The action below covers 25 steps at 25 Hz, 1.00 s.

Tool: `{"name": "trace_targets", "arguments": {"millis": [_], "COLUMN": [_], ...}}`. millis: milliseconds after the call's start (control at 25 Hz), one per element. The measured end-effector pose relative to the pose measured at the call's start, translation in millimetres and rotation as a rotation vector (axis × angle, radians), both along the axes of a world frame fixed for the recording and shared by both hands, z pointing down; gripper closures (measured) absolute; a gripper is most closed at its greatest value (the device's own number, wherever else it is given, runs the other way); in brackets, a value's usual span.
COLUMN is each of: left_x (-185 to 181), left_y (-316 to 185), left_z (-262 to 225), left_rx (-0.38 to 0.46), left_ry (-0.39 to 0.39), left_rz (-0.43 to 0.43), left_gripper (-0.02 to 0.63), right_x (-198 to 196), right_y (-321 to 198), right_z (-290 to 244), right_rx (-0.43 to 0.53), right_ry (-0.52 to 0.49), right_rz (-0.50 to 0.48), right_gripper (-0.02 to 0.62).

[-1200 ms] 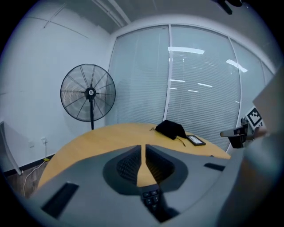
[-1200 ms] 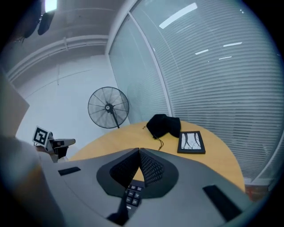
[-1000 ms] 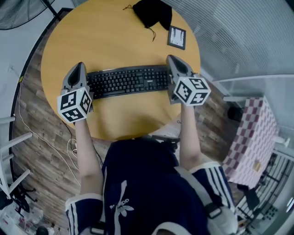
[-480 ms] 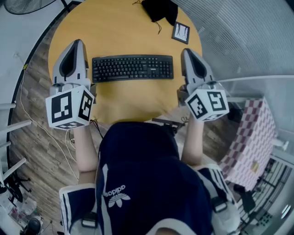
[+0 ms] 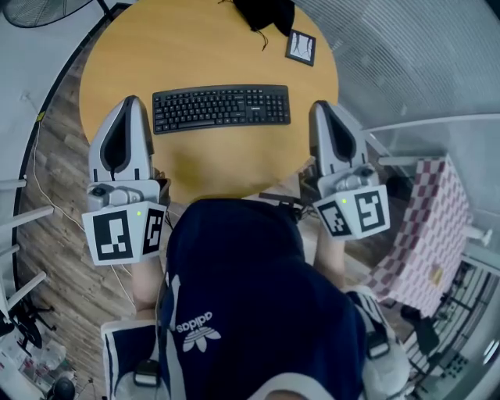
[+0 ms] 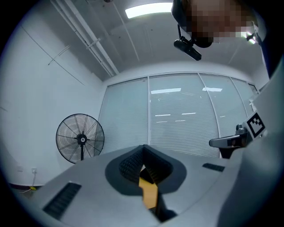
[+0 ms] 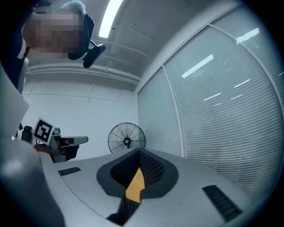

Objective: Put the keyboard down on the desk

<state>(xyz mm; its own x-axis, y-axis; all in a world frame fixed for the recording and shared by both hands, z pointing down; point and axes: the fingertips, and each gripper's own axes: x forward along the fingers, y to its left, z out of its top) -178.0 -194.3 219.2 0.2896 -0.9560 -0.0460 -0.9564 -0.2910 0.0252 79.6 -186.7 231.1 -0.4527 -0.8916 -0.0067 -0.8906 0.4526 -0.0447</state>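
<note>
Head view: the black rectangular plastic keyboard (image 5: 221, 108) lies flat on the round yellow wooden desk (image 5: 195, 47), between the fingertips of the left gripper (image 5: 130, 102) and right gripper (image 5: 322, 106), touching neither. Left gripper view: fingers pressed together (nothing between). Right gripper view: fingers likewise together, empty.

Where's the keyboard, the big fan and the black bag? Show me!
keyboard (image 5: 221, 108): head view, on the middle rows of keys.
fan (image 6: 80, 138): left gripper view, on the hub in its round cage.
black bag (image 5: 269, 12): head view, on the middle of the cloth.
</note>
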Motion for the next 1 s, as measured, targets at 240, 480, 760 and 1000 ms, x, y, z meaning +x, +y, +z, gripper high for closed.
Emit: {"name": "trace_targets", "arguments": {"millis": [240,480,760,1000], "left_x": [-2,6,7,10], "left_y": [18,30,36,39], "left_z": [21,42,57,70], "left_rx": [-0.047,-0.051,-0.079,-0.098], "left_ry": [0.04,-0.025,-0.038,-0.032], "left_rz": [-0.01,0.029,0.053,0.05], "left_gripper": [0.604,0.604,0.604,0.604], "right_x": [-2,-6,-4,-5], "right_y": [22,33,39,41], "right_z": [22,51,63,73], "right_rx": [-0.055,-0.083,-0.12,-0.154], "right_ry": [-0.006,0.061,0.044,0.05], "right_rz": [-0.024,-0.028,-0.017,-0.018], "right_gripper": [0.591,0.591,0.591,0.591]}}
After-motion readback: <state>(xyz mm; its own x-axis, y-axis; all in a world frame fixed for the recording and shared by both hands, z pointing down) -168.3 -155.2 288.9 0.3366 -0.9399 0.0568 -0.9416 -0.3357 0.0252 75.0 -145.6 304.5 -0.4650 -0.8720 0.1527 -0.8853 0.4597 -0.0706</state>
